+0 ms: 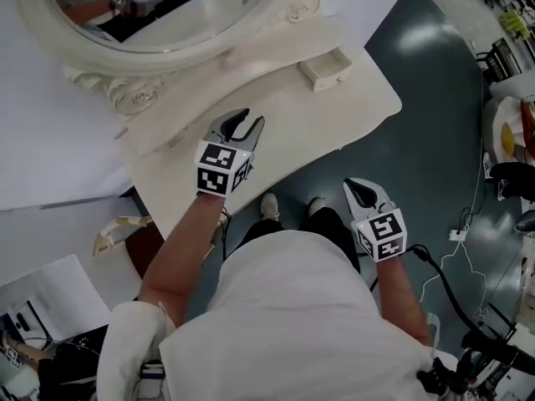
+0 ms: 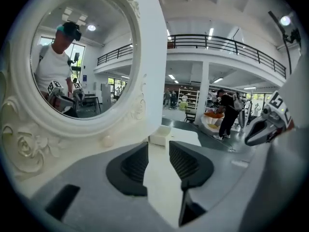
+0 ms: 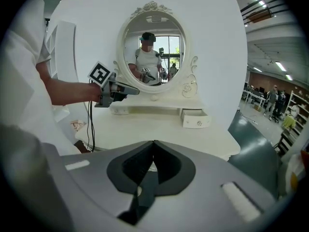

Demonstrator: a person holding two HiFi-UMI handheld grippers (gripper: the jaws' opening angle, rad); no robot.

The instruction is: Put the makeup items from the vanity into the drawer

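The white vanity top (image 1: 276, 132) carries a small drawer (image 1: 328, 68) pulled open at its far right end; the same drawer (image 3: 195, 120) shows in the right gripper view and the drawer (image 2: 160, 137) lies straight ahead in the left gripper view. I see no makeup item on the tabletop. My left gripper (image 1: 242, 124) hovers over the middle of the top, and its jaws are open with only bare table between them (image 2: 158, 151). My right gripper (image 1: 359, 192) hangs off the table's near edge over the floor, shut on nothing (image 3: 153, 151). From there the left gripper (image 3: 130, 90) is seen in front of the mirror.
An oval carved mirror (image 1: 159, 23) stands at the back of the vanity. A second small drawer (image 3: 119, 110) sits at the back left. A cream stool (image 1: 121, 228) stands under the table's left end. A black cable (image 1: 447, 286) trails from the right gripper. People stand far off (image 2: 227, 112).
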